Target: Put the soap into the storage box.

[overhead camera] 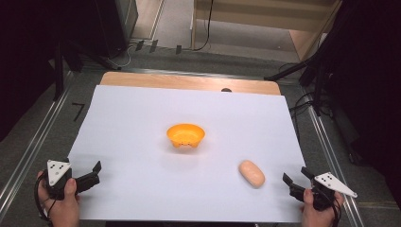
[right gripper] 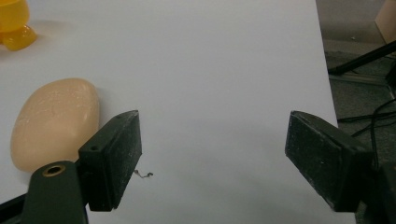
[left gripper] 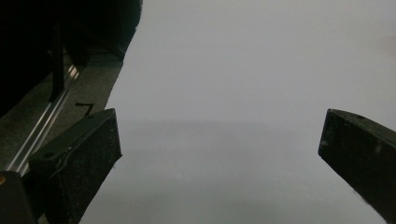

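An orange bowl [overhead camera: 186, 135] stands upright at the middle of the white sheet [overhead camera: 142, 142]. A pale peach oval lump like a bread roll [overhead camera: 251, 173] lies to its near right; it also lies just left of the jaws in the right gripper view [right gripper: 55, 122], with the bowl's edge [right gripper: 14, 23] at top left. My left gripper [overhead camera: 94, 174] is held at the sheet's near left corner, open, with bare sheet between its jaws [left gripper: 219, 140]. My right gripper [overhead camera: 297, 177] is held at the near right edge, open and empty [right gripper: 212, 140], a short way right of the roll.
The sheet covers a wooden table [overhead camera: 189, 81] ringed by metal rails [overhead camera: 28, 146]. Dark stands and cables [overhead camera: 302, 104] crowd the floor at right; black equipment [overhead camera: 94, 28] stands at far left. A small dark speck [right gripper: 144, 174] lies on the sheet by the right gripper.
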### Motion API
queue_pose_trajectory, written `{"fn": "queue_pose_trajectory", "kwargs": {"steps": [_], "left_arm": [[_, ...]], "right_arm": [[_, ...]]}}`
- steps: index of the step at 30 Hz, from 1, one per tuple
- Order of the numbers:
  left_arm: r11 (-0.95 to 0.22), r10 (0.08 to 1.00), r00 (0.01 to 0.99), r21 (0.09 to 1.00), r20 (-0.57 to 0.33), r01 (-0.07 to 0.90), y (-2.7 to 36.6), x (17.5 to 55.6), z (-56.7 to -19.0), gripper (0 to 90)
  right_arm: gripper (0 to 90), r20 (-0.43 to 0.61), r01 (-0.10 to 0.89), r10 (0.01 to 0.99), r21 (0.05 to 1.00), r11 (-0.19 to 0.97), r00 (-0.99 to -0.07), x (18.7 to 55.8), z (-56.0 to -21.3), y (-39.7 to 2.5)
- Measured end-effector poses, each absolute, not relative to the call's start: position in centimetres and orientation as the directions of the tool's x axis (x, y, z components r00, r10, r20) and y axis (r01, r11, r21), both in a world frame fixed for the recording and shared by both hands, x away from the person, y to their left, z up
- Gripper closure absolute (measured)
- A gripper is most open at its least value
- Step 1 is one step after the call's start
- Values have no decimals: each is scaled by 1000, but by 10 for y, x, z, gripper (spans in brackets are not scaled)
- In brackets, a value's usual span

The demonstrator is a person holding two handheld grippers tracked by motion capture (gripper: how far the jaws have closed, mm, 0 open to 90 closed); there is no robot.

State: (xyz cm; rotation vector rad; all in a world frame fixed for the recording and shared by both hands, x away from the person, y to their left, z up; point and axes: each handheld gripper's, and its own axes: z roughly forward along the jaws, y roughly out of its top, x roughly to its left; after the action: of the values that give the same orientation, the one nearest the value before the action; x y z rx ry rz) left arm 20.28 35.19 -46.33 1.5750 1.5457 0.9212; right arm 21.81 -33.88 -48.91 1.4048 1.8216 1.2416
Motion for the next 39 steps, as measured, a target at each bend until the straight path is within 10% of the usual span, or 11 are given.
{"fn": "queue_pose_trajectory", "kwargs": {"steps": [18,39], "left_arm": [[-9,1000,25,882,-3,470,352,202,-463,0],[-71,997,51,863,53,499,346,206,-464,0]], "right_arm": [[302,101,500,912,857,123,-397,221,-480,-330],[227,37,703,855,587,401,-518,255,-450,-302]]}}
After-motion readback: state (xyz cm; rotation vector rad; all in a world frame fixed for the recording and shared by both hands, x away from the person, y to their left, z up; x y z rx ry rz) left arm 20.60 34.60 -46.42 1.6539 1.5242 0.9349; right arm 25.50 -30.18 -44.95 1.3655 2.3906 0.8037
